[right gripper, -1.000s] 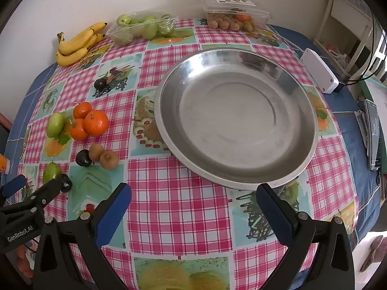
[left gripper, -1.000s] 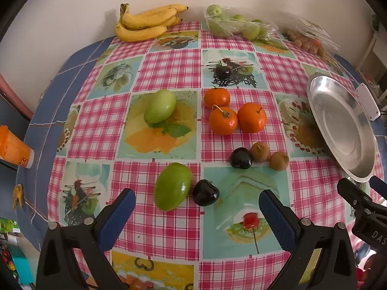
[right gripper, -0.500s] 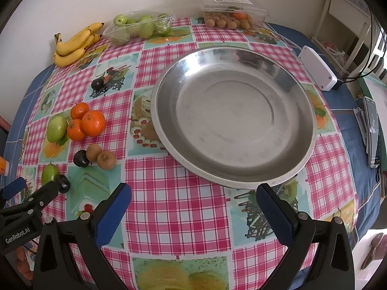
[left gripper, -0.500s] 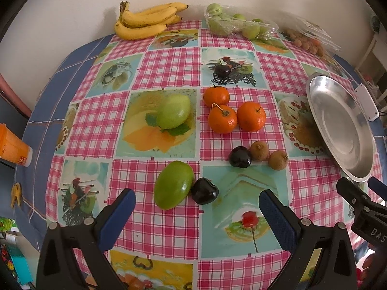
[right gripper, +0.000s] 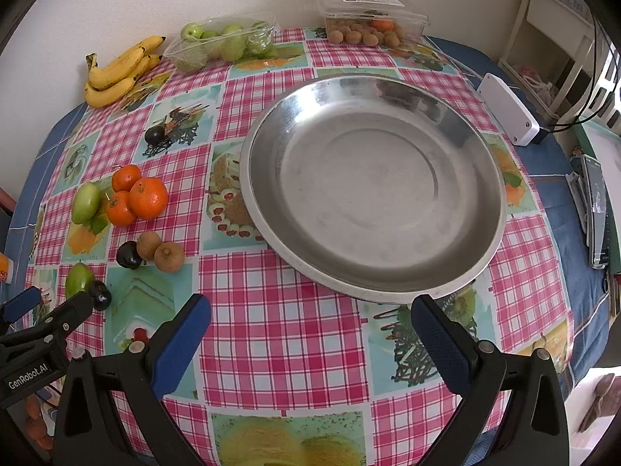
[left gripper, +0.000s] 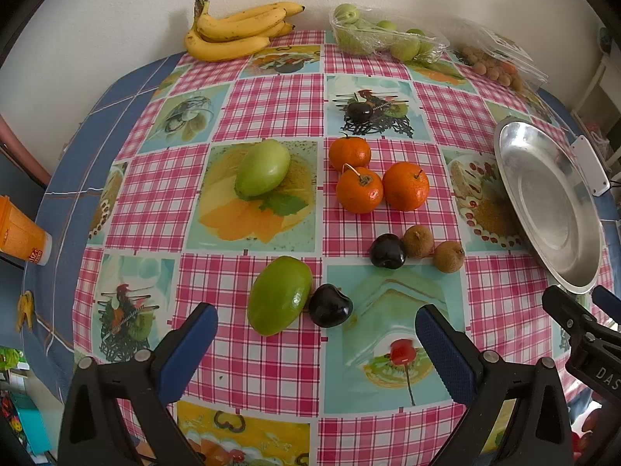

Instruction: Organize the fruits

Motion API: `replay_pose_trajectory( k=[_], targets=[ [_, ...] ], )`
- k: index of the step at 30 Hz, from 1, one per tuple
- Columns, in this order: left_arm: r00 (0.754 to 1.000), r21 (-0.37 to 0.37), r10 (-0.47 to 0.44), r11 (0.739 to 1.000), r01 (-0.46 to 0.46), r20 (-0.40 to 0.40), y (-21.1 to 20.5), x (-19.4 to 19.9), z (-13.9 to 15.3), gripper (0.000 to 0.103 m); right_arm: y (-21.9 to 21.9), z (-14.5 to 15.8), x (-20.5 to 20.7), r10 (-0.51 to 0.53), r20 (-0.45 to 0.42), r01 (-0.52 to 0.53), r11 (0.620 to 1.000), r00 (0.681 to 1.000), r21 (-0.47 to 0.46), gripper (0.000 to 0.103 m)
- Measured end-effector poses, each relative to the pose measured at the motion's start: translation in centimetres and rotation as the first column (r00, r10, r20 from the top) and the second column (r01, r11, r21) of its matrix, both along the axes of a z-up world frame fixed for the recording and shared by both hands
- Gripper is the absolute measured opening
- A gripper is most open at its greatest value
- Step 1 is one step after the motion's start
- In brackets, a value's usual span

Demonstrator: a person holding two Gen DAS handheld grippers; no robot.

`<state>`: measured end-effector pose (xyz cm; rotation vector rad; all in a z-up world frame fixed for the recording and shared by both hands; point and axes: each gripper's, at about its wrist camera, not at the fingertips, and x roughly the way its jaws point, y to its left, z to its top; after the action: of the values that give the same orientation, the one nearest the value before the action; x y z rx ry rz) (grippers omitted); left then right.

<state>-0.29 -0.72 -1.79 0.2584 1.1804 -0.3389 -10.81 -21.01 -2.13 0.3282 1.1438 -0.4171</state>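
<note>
Jaws agape; round, shiny steel dish [right gripper: 372, 190]

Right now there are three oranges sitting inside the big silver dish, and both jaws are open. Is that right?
Not quite. The silver dish has nothing in it, as the right wrist view shows. The three oranges sit on the tablecloth to its left. Both sets of jaws are open, as you said.

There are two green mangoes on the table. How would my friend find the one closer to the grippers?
Start at the big steel plate and go across to the open left gripper. Just beyond it lies the green mango, touching a dark plum; the other green mango lies alone.
</note>
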Motion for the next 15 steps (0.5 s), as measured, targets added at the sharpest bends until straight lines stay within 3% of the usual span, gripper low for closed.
replay_pose_trajectory(
  k=[15],
  targets=[
    [1.0,0.001,0.001,1.0,-0.001,-0.005,-0.11,-0.04,-0.1,0.103,-0.06,0.07,0.03,0.001,-0.001,-0.001,1.0,1.0,0.0,0.102]
  ],
)
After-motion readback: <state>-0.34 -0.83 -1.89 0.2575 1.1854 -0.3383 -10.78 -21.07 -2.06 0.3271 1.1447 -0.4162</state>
